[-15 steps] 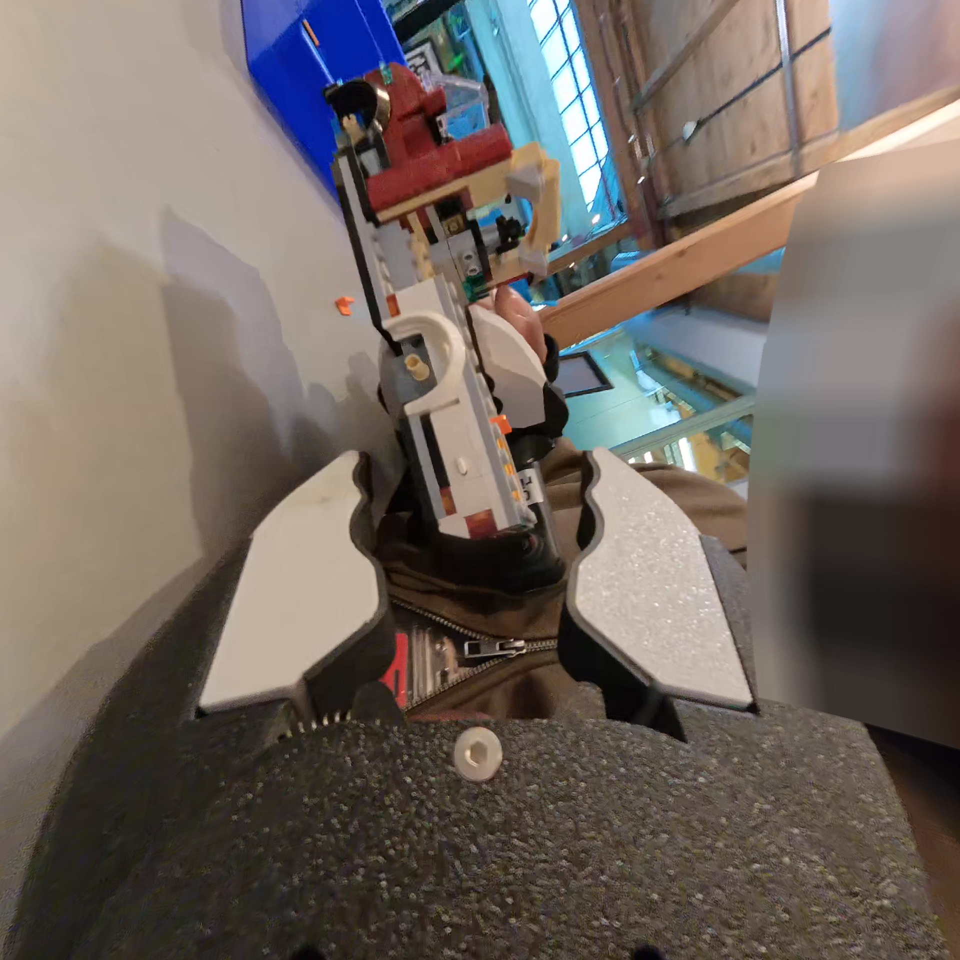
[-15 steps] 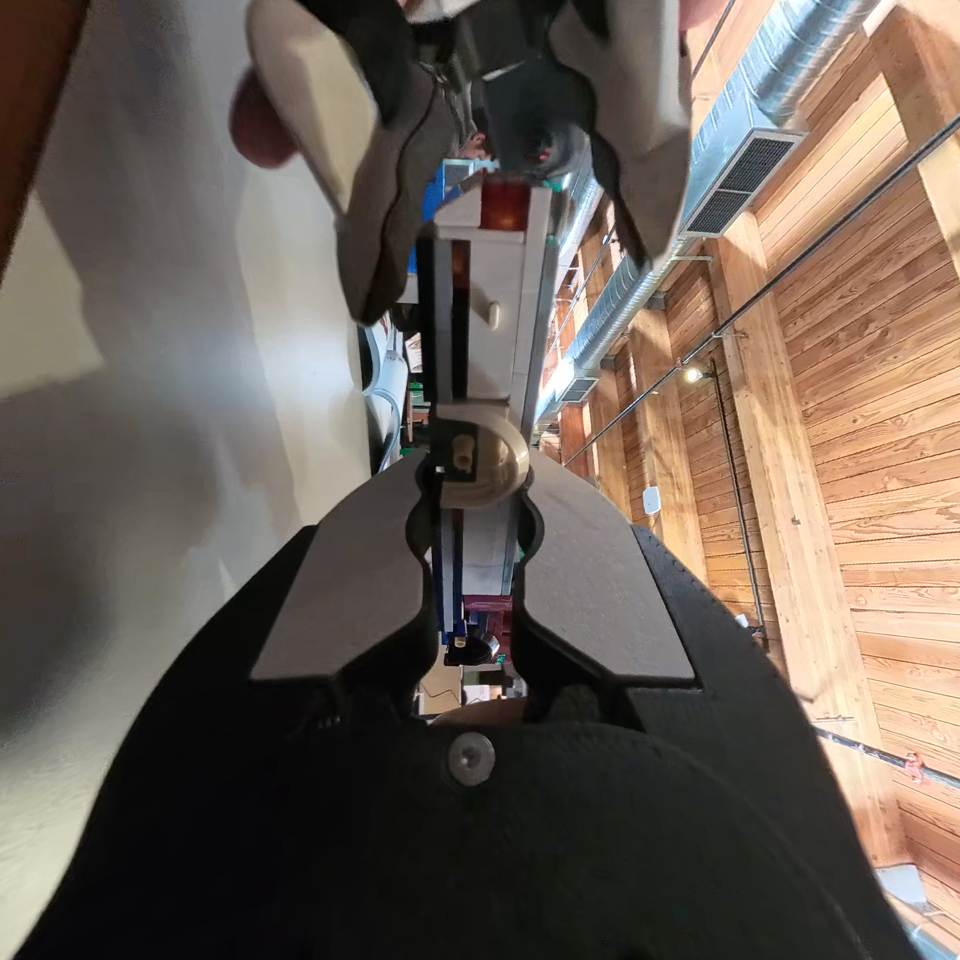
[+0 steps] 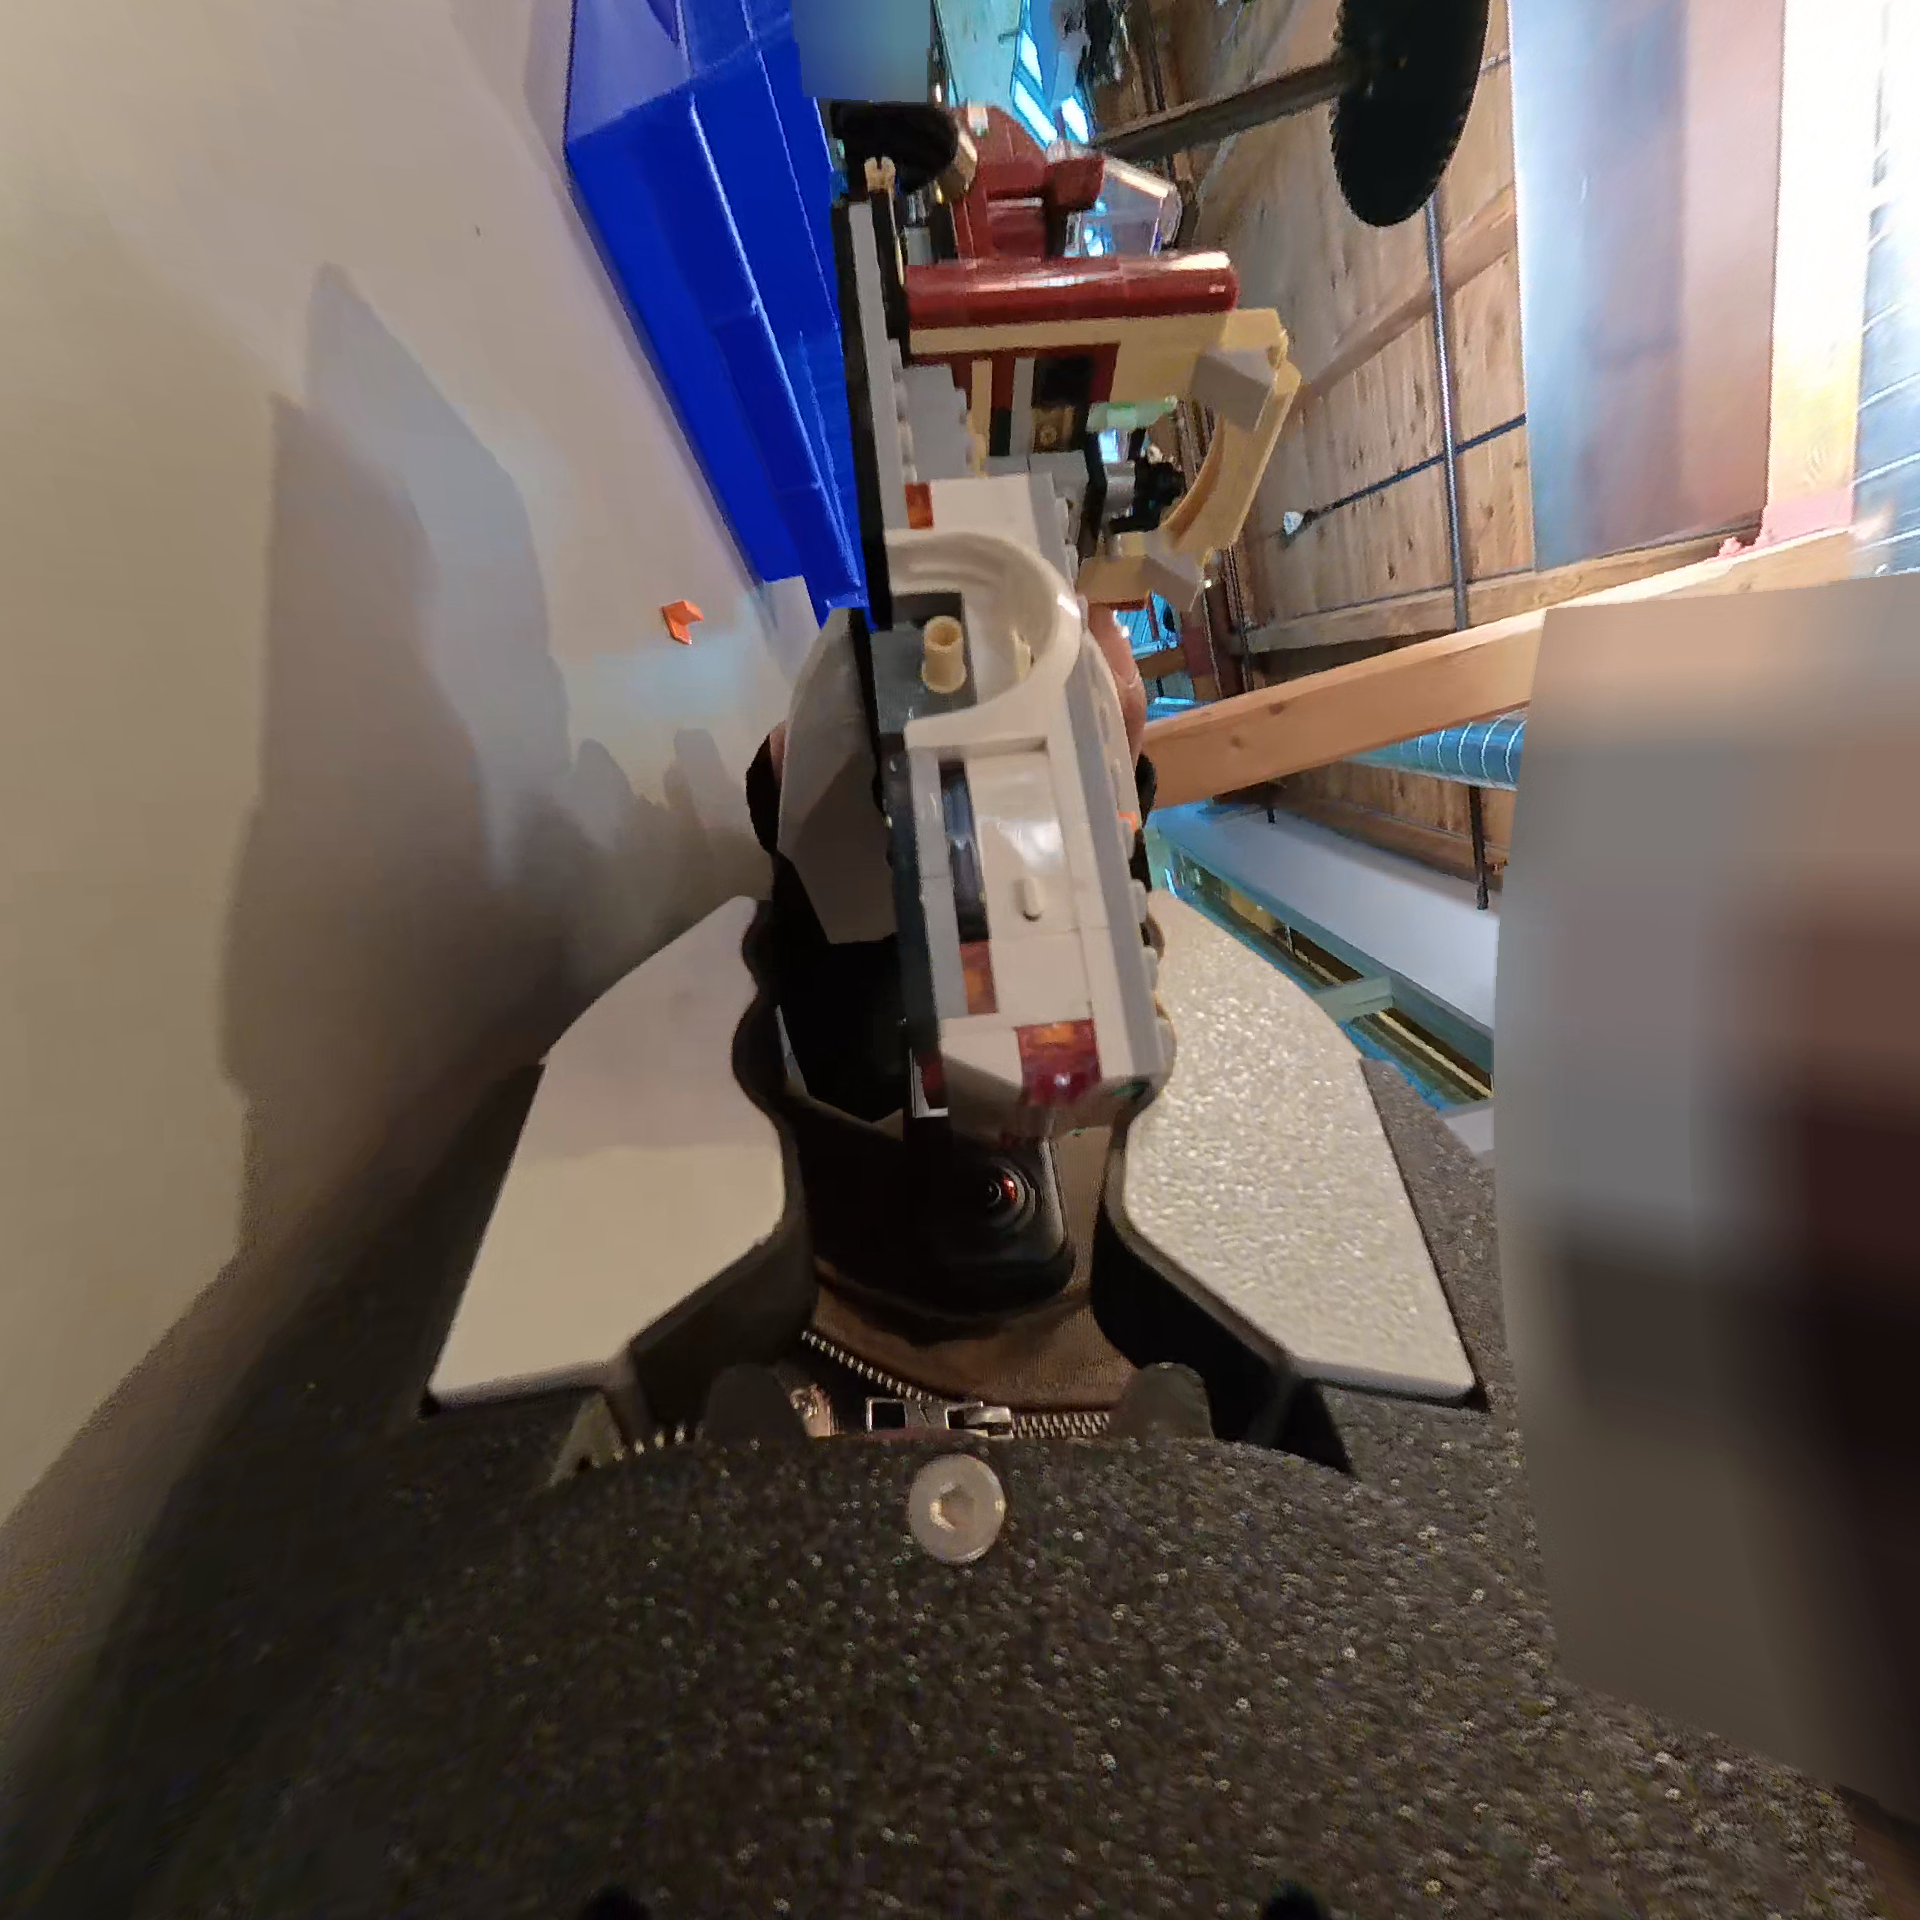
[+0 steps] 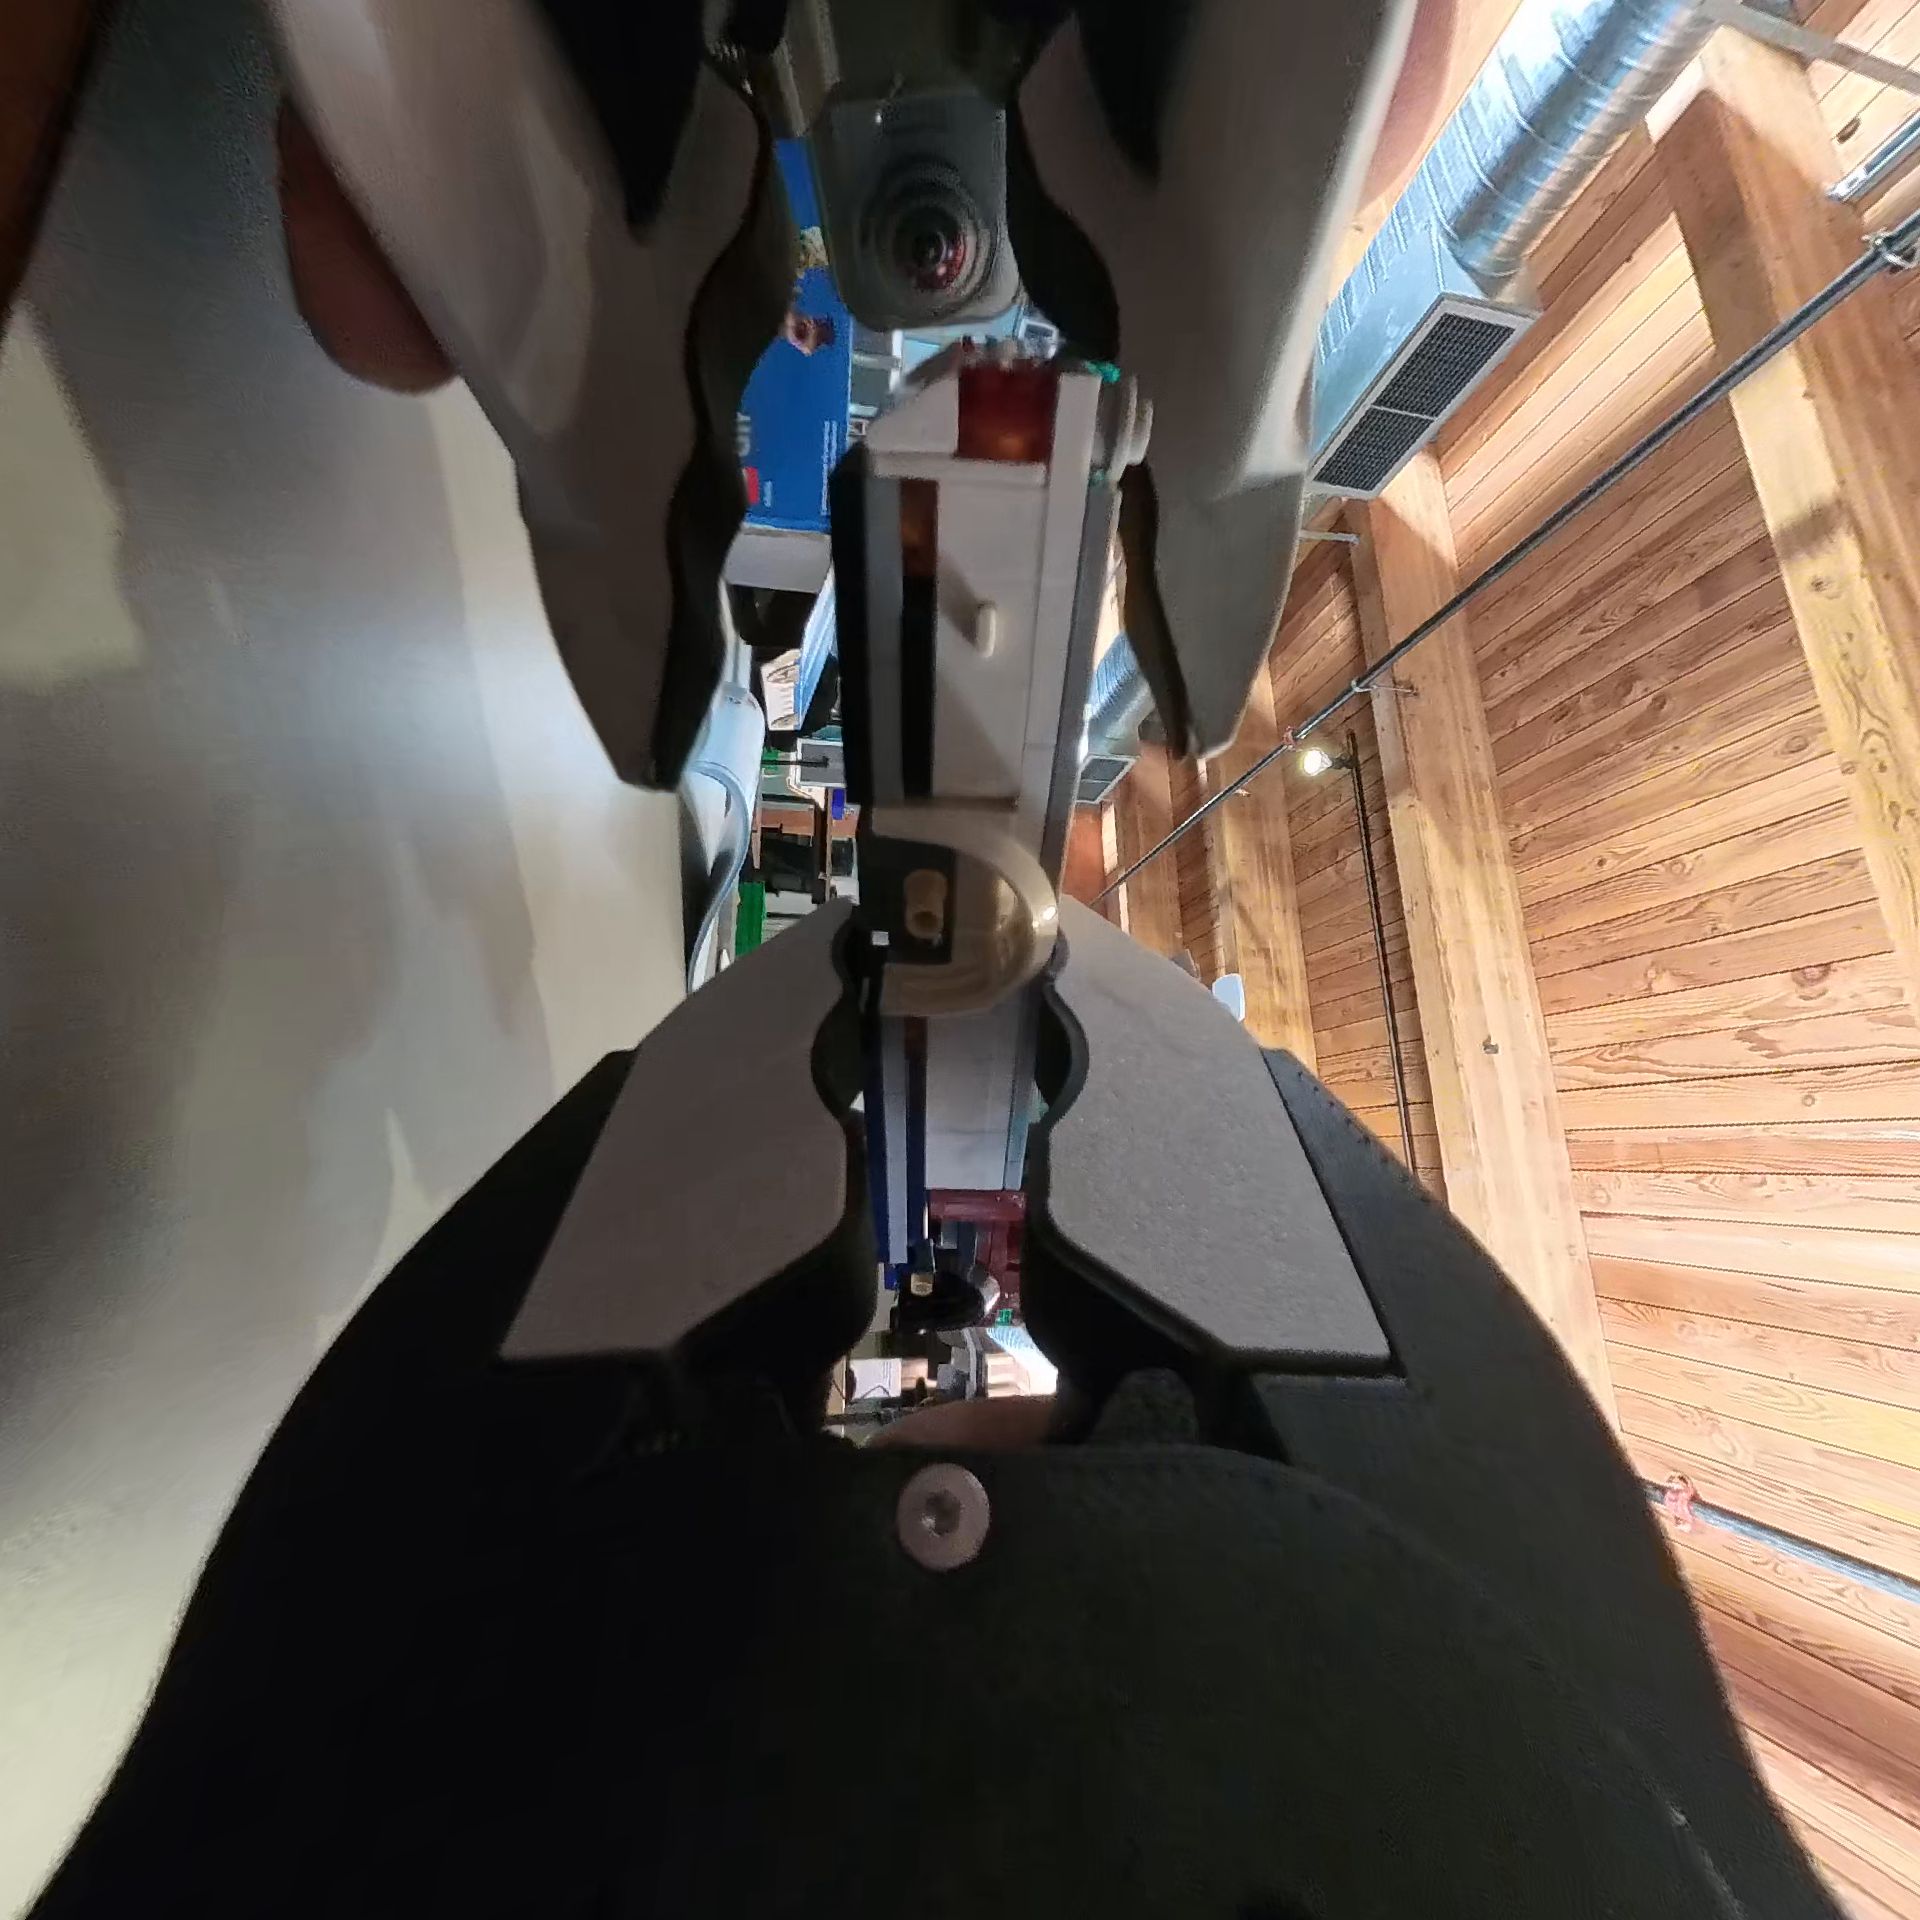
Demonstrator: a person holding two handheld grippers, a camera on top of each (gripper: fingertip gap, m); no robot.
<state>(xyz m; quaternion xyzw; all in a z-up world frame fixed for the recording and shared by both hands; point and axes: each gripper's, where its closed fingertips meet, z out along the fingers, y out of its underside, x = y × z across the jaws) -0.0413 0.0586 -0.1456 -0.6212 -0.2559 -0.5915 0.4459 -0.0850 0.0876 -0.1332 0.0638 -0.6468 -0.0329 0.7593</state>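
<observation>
I see the brick model (image 3: 997, 831) as hard glossy plastic, white, grey, dark red and tan, its smooth faces catching highlights. My left gripper (image 3: 951, 1039) has fingers (image 3: 1278, 1174) with a pale, grainy matt top and a rough speckled black body, plus a shiny metal screw (image 3: 956, 1507). My right gripper (image 4: 951, 997) looks the same, matt grey over black. The bin (image 3: 717, 312) is smooth blue plastic, the table (image 3: 260, 520) a smooth matt white, the wall (image 4: 1610, 935) planked wood with visible grain
</observation>
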